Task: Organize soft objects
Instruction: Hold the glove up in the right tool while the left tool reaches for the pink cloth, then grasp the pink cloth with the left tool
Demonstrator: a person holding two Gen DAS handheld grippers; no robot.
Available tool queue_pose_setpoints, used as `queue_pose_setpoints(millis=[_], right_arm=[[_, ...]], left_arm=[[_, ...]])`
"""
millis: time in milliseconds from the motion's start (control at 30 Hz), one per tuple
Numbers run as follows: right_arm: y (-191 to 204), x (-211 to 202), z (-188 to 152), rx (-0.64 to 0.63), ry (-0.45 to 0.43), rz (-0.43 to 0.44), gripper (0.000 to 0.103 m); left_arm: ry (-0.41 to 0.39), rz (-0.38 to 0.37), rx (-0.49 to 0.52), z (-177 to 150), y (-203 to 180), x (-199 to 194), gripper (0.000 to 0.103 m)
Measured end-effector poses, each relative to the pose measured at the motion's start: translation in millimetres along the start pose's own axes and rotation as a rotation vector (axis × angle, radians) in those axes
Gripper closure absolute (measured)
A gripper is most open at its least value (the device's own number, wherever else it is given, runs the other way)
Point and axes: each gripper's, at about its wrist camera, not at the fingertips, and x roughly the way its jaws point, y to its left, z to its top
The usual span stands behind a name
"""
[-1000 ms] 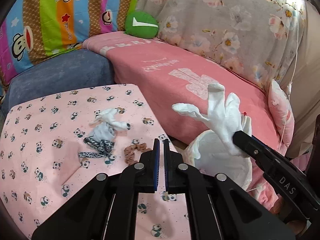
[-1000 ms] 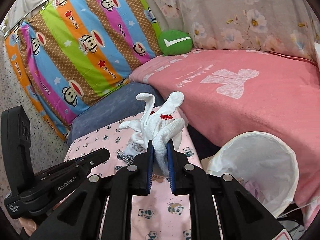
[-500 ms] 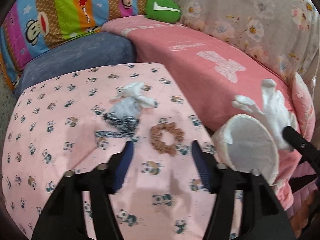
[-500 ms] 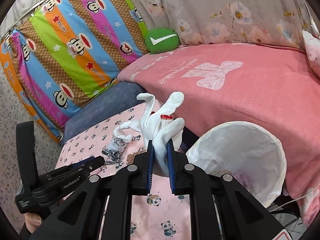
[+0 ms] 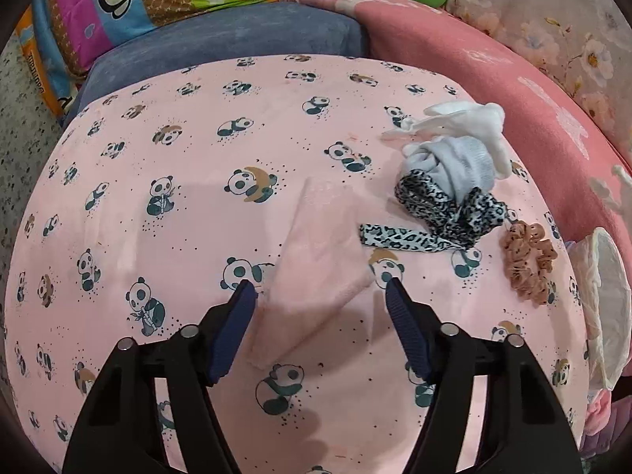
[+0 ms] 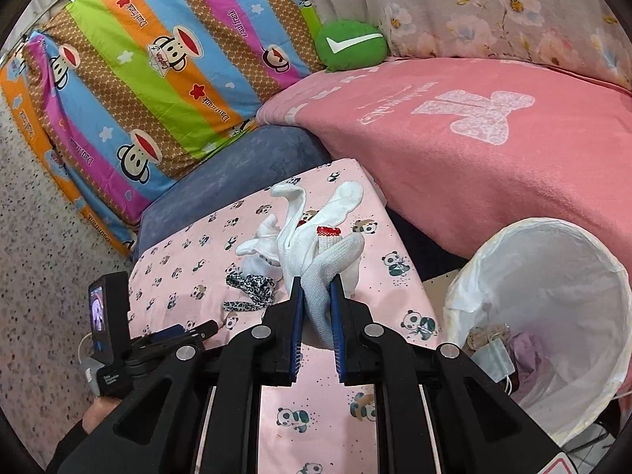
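My left gripper (image 5: 320, 296) is open, low over the panda-print table (image 5: 158, 150), with a flat pink cloth (image 5: 316, 252) lying between its fingers. To the right lie a white and grey sock bundle (image 5: 454, 158), a leopard-print hair tie (image 5: 442, 213) and a brown scrunchie (image 5: 529, 260). My right gripper (image 6: 318, 296) is shut on a white glove (image 6: 316, 249) with a red cuff mark, held above the table's near right part. The white basket (image 6: 572, 268) stands just right of it, and the left gripper (image 6: 173, 335) shows at the lower left.
The basket (image 5: 608, 276) sits off the table's right edge and holds a face mask (image 6: 493, 355) and purple fabric. A pink-covered sofa (image 6: 474, 150), a blue cushion (image 5: 237, 35) and a striped monkey-print cover (image 6: 138, 79) ring the table. Speckled floor lies left.
My left gripper has gone from shut to open and swung left and down over the pink cloth. The right gripper keeps the glove and has drifted slightly closer to the basket.
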Motion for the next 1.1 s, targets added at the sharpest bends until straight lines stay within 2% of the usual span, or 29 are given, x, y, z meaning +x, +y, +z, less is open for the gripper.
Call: queue_pose_setpoints(millis=[133,200,267,400,600,900,1100], right_arm=[[11,13,-2,-0.009,0.016,0.005,0.089],[14,17,-2,-0.012,0.022,0.006,0.089],[16,19,-3,-0.014,0.027,0.008,0.089],[18,18,-2,-0.011,0.024,0.01,0.089],[9,2,0,0.007,-0.006,0.017,0.089],[-19,-38,3,0.041,-0.07,0.0,0.089],[-49,-67,3,0.078,-0.104,-0.039,0.089]], left_arm=[[-0.004,-0.006,0.008,0,3,4,0.059],[-0.005,-0.019,0.022,0,1,4,0.084],[0.01,-0.045,0.031,0,-1,5,0.097],[-0.003,-0.066,0.042,-3,-8,-6,0.098],[-0.062,-0.112,0.074,-5,-38,-45,0.098],[-0.138,-0.212,0.173,-3,-122,-94,0.098],[-0.156,-0.276,0.251,-4,-178,-107,0.098]])
